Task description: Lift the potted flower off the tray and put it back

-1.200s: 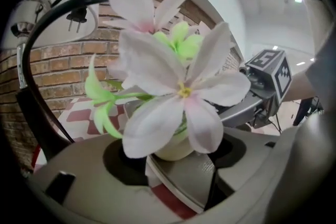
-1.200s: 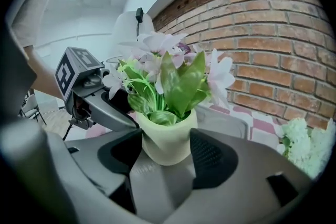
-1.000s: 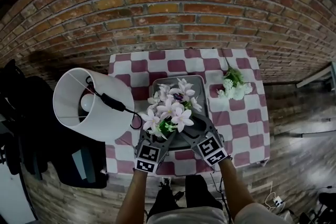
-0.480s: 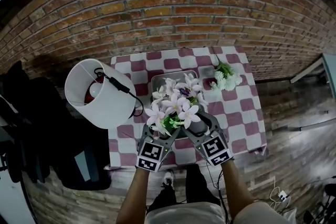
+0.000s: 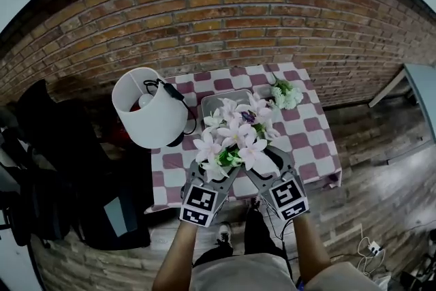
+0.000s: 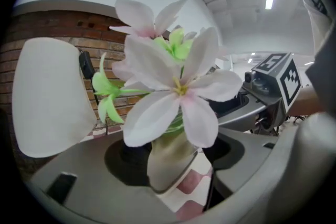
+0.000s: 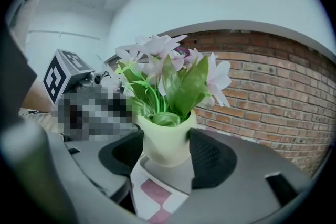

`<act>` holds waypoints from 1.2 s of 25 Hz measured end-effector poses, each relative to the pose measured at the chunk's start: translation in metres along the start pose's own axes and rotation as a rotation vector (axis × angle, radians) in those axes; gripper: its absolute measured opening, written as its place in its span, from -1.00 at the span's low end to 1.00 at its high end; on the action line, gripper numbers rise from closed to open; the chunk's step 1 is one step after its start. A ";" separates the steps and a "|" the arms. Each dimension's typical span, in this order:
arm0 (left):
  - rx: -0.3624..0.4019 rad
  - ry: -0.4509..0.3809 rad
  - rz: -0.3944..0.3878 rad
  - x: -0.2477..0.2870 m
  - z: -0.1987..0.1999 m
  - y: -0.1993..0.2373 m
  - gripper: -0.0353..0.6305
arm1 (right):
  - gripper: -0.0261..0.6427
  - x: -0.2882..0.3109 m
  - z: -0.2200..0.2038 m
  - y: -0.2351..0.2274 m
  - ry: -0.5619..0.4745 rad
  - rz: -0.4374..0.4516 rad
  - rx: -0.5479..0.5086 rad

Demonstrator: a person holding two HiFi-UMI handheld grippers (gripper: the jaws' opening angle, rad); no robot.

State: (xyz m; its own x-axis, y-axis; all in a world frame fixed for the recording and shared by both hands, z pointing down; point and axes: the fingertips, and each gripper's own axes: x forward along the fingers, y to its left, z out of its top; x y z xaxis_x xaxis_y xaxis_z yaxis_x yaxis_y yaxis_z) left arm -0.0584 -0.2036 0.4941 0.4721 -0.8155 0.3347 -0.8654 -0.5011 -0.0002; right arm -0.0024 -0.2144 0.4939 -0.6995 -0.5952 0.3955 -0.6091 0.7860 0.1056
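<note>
1. Left gripper: jaws set wide and clamped on the pale green pot of the potted flower. The pot sits between its two dark pads. The pad at the left of the left gripper view presses on the pot wall. The other pad's contact is partly covered by a petal.
2. Right gripper: also gripping the same pot. Both textured pads sit flush against the pot's sides, just under the rim.
3. In the head view the two grippers form a V, with the pot at the point where the fingertips meet. The left gripper comes in from the lower left, the right from the lower right.
4. The pot is upright. Pink-white blooms and green leaves stand above both sets of jaws and spread out past them.
5. The pot is held in the air. The checkered tablecloth shows well below the jaws in both gripper views, with nothing touching the pot's base.
6. The grey tray is ahead of and below the jaws, on the cloth. The blooms cover part of it in the head view. The pot is clear of it.
7. A white lampshade is to the left of the left gripper, tilted, with a black cord across its rim.
8. A loose bunch of white flowers lies on the cloth ahead and right of the right gripper, near the tray's far corner.
9. A brick wall stands beyond both grippers.
</note>
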 end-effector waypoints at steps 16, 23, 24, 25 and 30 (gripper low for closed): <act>0.039 -0.124 -0.065 -0.088 0.049 -0.063 0.03 | -0.09 -0.104 0.045 0.053 -0.112 -0.111 0.029; 0.061 -0.142 -0.063 -0.100 0.062 -0.069 0.03 | -0.09 -0.118 0.058 0.057 -0.137 -0.126 0.020; 0.057 -0.143 -0.064 -0.100 0.063 -0.069 0.03 | -0.09 -0.118 0.058 0.057 -0.137 -0.125 0.017; 0.053 -0.142 -0.064 -0.099 0.063 -0.069 0.03 | -0.09 -0.117 0.058 0.056 -0.135 -0.123 0.015; 0.052 -0.126 -0.061 -0.089 0.051 -0.065 0.03 | -0.09 -0.105 0.047 0.052 -0.132 -0.109 0.007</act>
State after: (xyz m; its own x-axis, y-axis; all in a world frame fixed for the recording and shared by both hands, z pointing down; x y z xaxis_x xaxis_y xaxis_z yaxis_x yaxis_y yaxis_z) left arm -0.0357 -0.1138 0.4164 0.5438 -0.8112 0.2151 -0.8261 -0.5625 -0.0330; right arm 0.0220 -0.1187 0.4145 -0.6717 -0.6942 0.2587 -0.6865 0.7145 0.1349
